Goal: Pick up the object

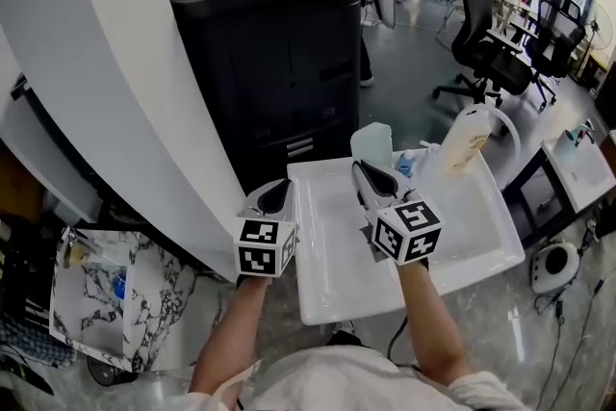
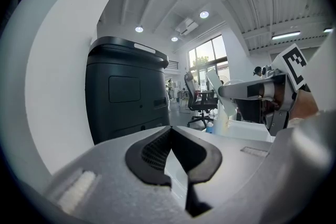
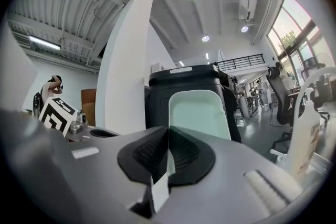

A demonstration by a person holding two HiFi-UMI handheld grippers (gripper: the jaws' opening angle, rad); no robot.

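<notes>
Container (image 3: 199, 113), pale, translucent: R gripper (image 3: 168, 134) clenched on its rim, above white tray (image 1: 472, 226). L gripper (image 2: 169, 131) left of it, jaws closed, empty.

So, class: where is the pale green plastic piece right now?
The plastic piece stands clamped in the right gripper at the white tray's far edge, mid head view, black machine behind, pale bottle to its right.

The tray (image 1: 462, 245) lies in front of the office printer (image 1: 279, 53); a bottle (image 1: 464, 141) stands at its far right corner; a small bottle (image 1: 406, 164) sits just left of that; further left, the plastic container (image 1: 372, 144) stands over the far edge; office chairs (image 1: 486, 24) stand behind, to the right.
</notes>
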